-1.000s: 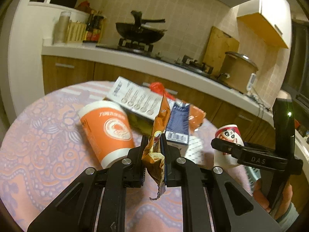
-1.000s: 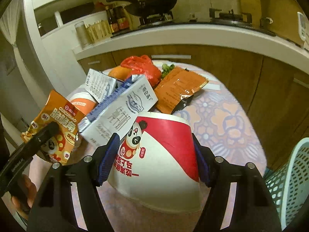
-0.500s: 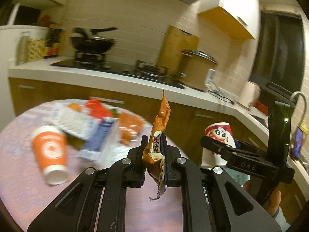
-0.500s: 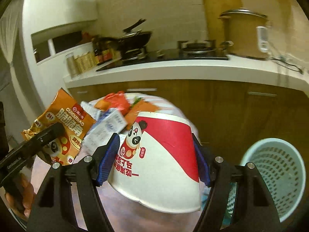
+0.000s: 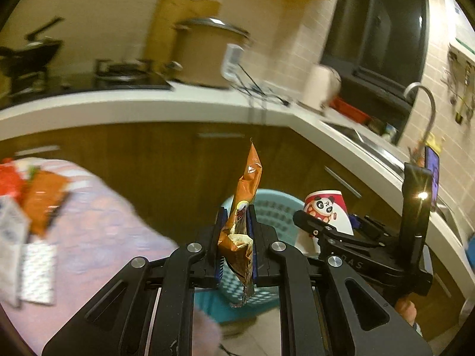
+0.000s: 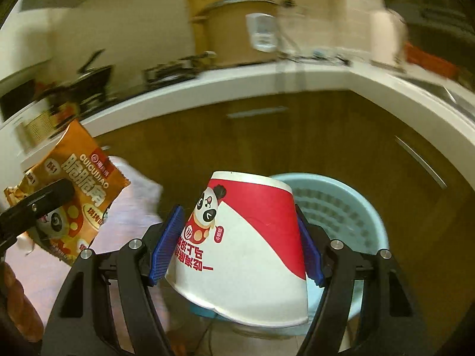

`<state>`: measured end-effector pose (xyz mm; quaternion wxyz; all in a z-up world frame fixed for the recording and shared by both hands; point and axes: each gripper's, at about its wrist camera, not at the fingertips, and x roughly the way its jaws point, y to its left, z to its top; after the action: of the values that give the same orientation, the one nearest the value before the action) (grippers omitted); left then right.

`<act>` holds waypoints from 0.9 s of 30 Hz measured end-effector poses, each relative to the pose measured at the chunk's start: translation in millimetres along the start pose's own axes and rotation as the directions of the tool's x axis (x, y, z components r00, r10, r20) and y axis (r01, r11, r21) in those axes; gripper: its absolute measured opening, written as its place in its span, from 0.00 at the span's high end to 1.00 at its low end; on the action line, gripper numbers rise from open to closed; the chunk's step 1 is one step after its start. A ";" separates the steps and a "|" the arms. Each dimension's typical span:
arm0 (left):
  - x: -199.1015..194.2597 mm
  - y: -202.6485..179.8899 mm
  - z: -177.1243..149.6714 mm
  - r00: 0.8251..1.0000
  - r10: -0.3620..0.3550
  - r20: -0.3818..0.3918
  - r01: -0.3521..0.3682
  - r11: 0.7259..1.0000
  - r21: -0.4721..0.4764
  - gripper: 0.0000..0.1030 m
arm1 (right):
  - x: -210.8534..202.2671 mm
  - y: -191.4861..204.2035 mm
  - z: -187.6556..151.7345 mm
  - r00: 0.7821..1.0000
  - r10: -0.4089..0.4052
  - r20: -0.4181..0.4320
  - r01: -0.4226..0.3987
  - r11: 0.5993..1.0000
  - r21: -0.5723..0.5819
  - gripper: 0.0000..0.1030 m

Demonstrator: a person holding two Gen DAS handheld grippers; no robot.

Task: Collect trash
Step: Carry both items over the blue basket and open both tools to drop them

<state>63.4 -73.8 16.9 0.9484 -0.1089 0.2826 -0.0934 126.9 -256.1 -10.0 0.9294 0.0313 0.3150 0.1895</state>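
Note:
My left gripper (image 5: 236,225) is shut on an orange snack bag (image 5: 245,204), which stands up between the blue pads. My right gripper (image 6: 240,237) is shut on a red-and-white paper bucket with a panda print (image 6: 246,249), held upside down with its wide mouth toward me. A light-blue slotted waste basket (image 6: 353,216) stands on the floor just beyond both loads; in the left wrist view the basket (image 5: 273,210) shows behind the bag, and the right gripper with the bucket (image 5: 326,210) is to its right. The snack bag (image 6: 71,195) shows at the left of the right wrist view.
The round table with a pink patterned cloth (image 5: 89,237) lies at the left with wrappers (image 5: 41,195) on it. Brown cabinets (image 6: 267,136) under a white counter curve behind the basket. A sink and tap (image 5: 421,109) are at the right.
Both grippers have swung right, away from the table, carrying the bag and the bucket. The blue basket, at first out of the left view, now lies straight ahead of both.

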 end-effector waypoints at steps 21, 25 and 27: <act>141.4 -30.1 -29.8 0.952 -0.108 -0.285 0.098 0.994 -0.050 0.78 | 76.7 -85.4 -49.8 0.952 -0.130 -0.278 0.172 0.976 0.132 0.33; 142.8 -28.4 -29.9 0.952 -0.088 -0.294 0.075 0.996 -0.054 0.56 | 77.9 -94.3 -51.8 0.948 -0.111 -0.298 0.168 0.971 0.172 0.29; 139.6 -26.7 -28.8 0.953 -0.088 -0.289 0.076 0.996 -0.051 0.56 | 74.9 -97.7 -52.4 0.949 -0.109 -0.297 0.170 0.967 0.188 0.29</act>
<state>159.2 -137.2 -71.8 0.8895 -0.1241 0.4162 -0.1421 182.8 -322.0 -112.2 0.8770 0.0800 0.4650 0.0911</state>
